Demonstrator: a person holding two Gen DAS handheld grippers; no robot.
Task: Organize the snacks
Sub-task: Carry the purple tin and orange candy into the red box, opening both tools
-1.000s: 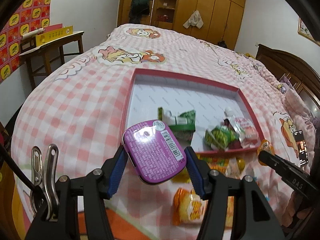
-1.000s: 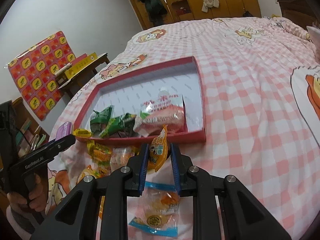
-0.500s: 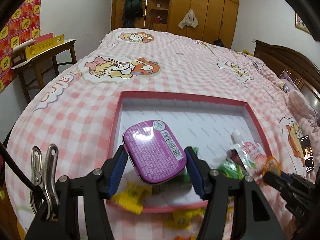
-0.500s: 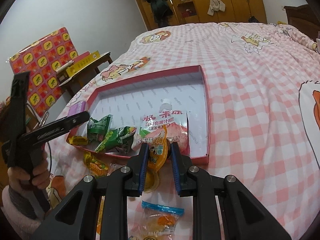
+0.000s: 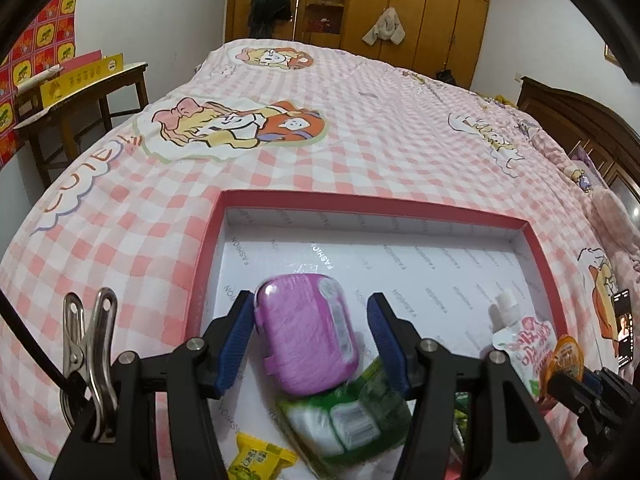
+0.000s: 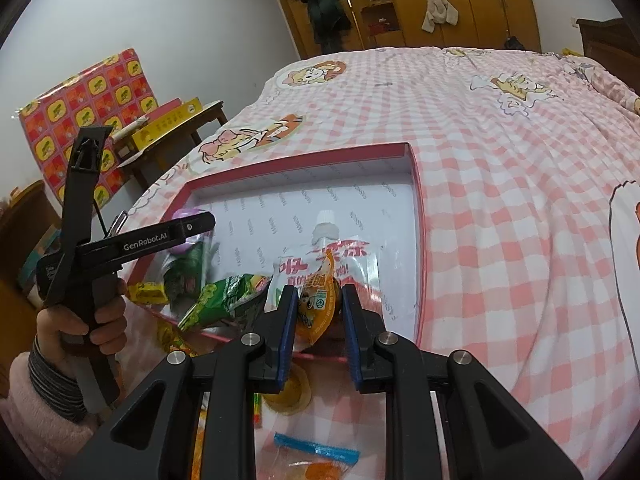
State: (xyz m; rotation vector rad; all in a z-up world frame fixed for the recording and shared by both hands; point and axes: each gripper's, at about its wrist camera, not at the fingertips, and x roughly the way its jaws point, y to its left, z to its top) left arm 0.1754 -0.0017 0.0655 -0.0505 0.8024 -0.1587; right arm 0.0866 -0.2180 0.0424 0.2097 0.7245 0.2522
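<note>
A red-rimmed box [image 5: 360, 202] with a white floor lies on the pink checked bed. My left gripper [image 5: 312, 316] is open over the box's near left part. The purple tin [image 5: 306, 330] lies blurred between its fingers, touching the left pad and clear of the right, resting on a green packet [image 5: 348, 420]. My right gripper [image 6: 318, 310] is shut on an orange jelly cup [image 6: 316, 304] above the box's near edge [image 6: 320, 358], in front of a white and red drink pouch [image 6: 324, 256]. The cup also shows in the left wrist view [image 5: 562, 362].
In the box lie green packets [image 6: 224, 298] and a yellow candy [image 5: 256, 458]. Loose snacks lie on the bed before the box, among them a blue-edged packet [image 6: 316, 454] and a yellow cup [image 6: 292, 394]. A wooden table [image 5: 80, 92] stands left of the bed.
My left gripper moved forward over the box and opened; the purple tin slipped from its grip onto the green packet. My right gripper carried the jelly cup forward to the box's near edge.
</note>
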